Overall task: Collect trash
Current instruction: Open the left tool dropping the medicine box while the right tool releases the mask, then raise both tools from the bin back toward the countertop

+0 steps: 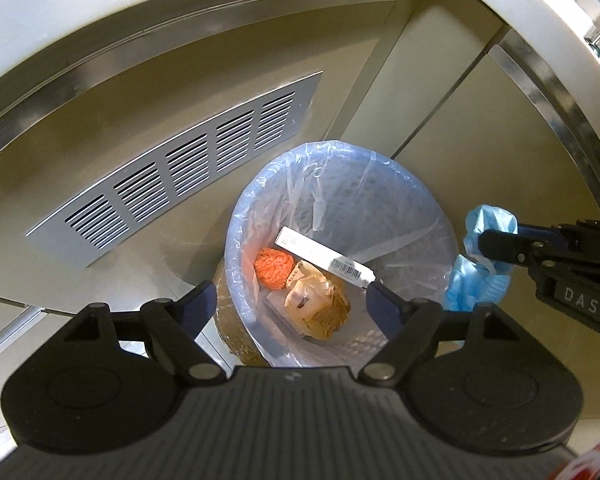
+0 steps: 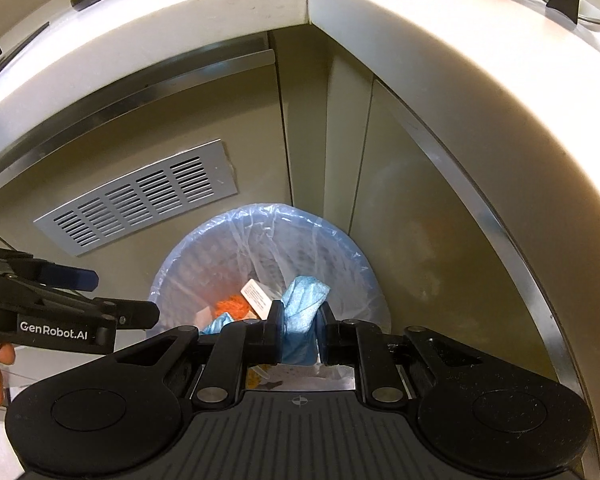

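The right gripper [image 2: 298, 334] has its 2 black fingers pinched on a crumpled pale-blue disposable cloth [image 2: 302, 312], holding it above the round bin lined with a translucent blue plastic bag [image 1: 236, 216], which stands on the floor in the corner under the white countertop [image 2: 420, 40]. In the left wrist view the cloth hangs at about 3 o'clock of the bin's mouth, just at its rim, so a release looks likely to drop it inside or close to the edge. The left gripper [image 1: 290, 298] hovers over the bin's 6 o'clock side with its fingers spread wide and nothing between them. Inside the bin lie a white flat carton with a barcode [image 1: 324, 256], an orange mesh ball [image 1: 273, 268] at 9 o'clock and a tan crumpled paper wrapper [image 1: 316, 300].
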